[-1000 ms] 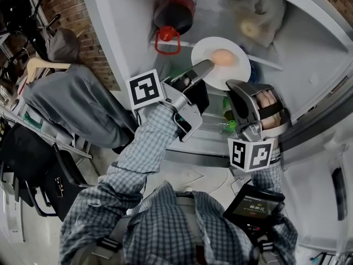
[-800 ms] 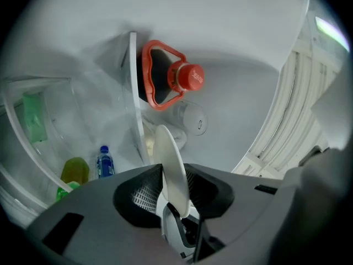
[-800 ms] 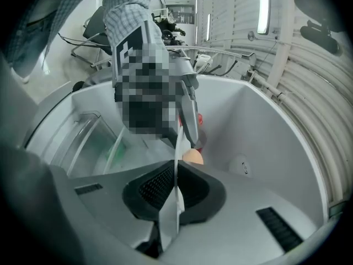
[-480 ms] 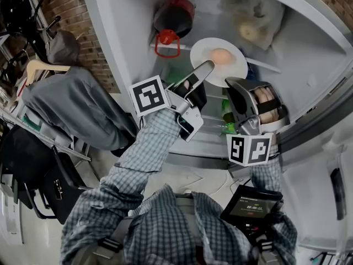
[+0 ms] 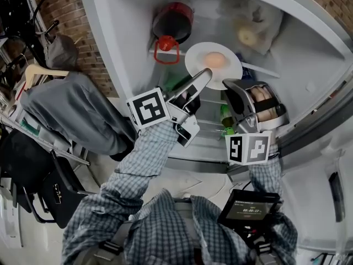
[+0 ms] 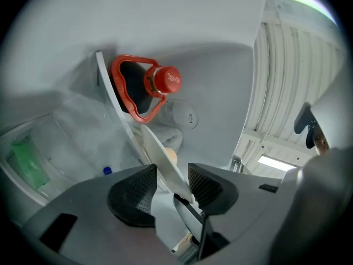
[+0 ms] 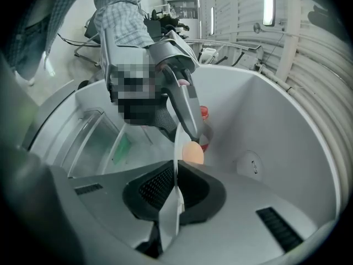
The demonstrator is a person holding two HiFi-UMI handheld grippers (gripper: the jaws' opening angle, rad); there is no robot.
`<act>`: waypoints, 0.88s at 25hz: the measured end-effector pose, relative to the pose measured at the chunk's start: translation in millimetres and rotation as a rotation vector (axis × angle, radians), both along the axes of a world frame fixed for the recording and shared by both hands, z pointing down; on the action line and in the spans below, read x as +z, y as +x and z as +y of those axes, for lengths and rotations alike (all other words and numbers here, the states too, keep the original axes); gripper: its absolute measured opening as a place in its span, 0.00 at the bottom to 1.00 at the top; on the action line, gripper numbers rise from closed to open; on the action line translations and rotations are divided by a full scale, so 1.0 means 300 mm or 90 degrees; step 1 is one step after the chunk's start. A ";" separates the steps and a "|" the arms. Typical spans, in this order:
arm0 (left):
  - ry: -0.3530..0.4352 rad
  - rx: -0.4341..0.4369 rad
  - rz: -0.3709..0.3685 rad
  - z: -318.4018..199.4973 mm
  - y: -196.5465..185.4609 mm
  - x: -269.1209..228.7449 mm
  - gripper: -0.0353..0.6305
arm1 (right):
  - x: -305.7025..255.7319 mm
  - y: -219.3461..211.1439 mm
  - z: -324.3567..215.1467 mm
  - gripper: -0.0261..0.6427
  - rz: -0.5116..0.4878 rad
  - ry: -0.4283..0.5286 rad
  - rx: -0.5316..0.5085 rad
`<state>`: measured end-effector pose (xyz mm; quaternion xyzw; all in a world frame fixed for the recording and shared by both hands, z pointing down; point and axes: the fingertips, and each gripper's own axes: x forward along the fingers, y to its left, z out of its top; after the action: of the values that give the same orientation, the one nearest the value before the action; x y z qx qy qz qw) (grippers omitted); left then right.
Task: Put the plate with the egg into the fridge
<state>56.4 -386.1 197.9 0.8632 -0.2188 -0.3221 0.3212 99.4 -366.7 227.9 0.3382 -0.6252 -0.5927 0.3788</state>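
Observation:
A white plate (image 5: 199, 65) carrying an egg (image 5: 215, 59) sits inside the open fridge, by the edge of its glass shelf (image 5: 259, 67). My right gripper (image 5: 234, 87) is shut on the plate's near rim; in the right gripper view the plate (image 7: 177, 148) runs edge-on between the pads, with the egg (image 7: 193, 152) beyond. My left gripper (image 5: 199, 80) straddles the rim on the left. Its jaws have just been opening, and the plate (image 6: 160, 153) stands between them with a gap at the left pad (image 6: 138, 186). The egg (image 6: 171, 157) peeks from behind the plate.
A dark jug with a red lid and handle (image 5: 171, 24) stands on the shelf left of the plate, close to it (image 6: 146, 87). A bag of food (image 5: 251, 24) lies at the back right. Green bottles (image 5: 226, 117) fill the shelf below. A jacket (image 5: 71, 104) hangs outside, left.
The left gripper has rolled a little at the plate's rim. The plate and both grippers sit slightly further left and higher in the head view.

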 end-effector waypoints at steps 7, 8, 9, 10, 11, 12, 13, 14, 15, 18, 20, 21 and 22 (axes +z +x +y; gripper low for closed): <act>0.041 -0.007 -0.033 0.007 -0.004 0.000 0.31 | -0.014 0.005 -0.024 0.07 -0.021 -0.013 0.016; 0.043 -0.007 -0.037 0.009 -0.004 0.002 0.32 | -0.018 0.006 -0.027 0.07 -0.023 -0.016 0.021; 0.046 -0.009 -0.043 0.012 -0.004 0.005 0.32 | -0.023 0.009 -0.032 0.07 -0.024 -0.018 0.027; 0.048 -0.009 -0.050 0.016 -0.003 0.008 0.32 | -0.029 0.015 -0.039 0.07 -0.025 -0.020 0.034; 0.050 -0.009 -0.056 0.019 -0.001 0.012 0.32 | -0.034 0.023 -0.048 0.07 -0.023 -0.021 0.042; 0.051 -0.009 -0.059 0.022 0.000 0.017 0.32 | -0.038 0.030 -0.056 0.07 -0.020 -0.022 0.049; 0.050 -0.009 -0.061 0.024 0.000 0.020 0.32 | -0.041 0.035 -0.065 0.07 -0.016 -0.022 0.054; 0.051 -0.009 -0.061 0.027 0.001 0.023 0.32 | -0.041 0.039 -0.073 0.07 -0.013 -0.023 0.059; 0.053 -0.008 -0.063 0.032 0.002 0.024 0.32 | -0.041 0.042 -0.081 0.07 -0.011 -0.022 0.064; 0.074 -0.011 -0.087 0.056 0.009 0.015 0.32 | -0.030 0.047 -0.110 0.07 -0.016 -0.020 0.069; 0.082 -0.007 -0.093 0.076 0.014 0.008 0.32 | -0.043 0.039 -0.120 0.07 -0.001 -0.022 0.074; 0.085 -0.005 -0.092 0.085 0.017 0.006 0.32 | -0.052 0.034 -0.124 0.07 0.008 -0.023 0.078; 0.087 -0.003 -0.092 0.095 0.020 0.003 0.32 | -0.056 0.030 -0.130 0.07 0.014 -0.024 0.081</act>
<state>62.4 -357.7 198.9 0.9037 -0.2210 -0.2739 0.2439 108.4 -405.8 211.2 0.3634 -0.6091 -0.5595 0.4289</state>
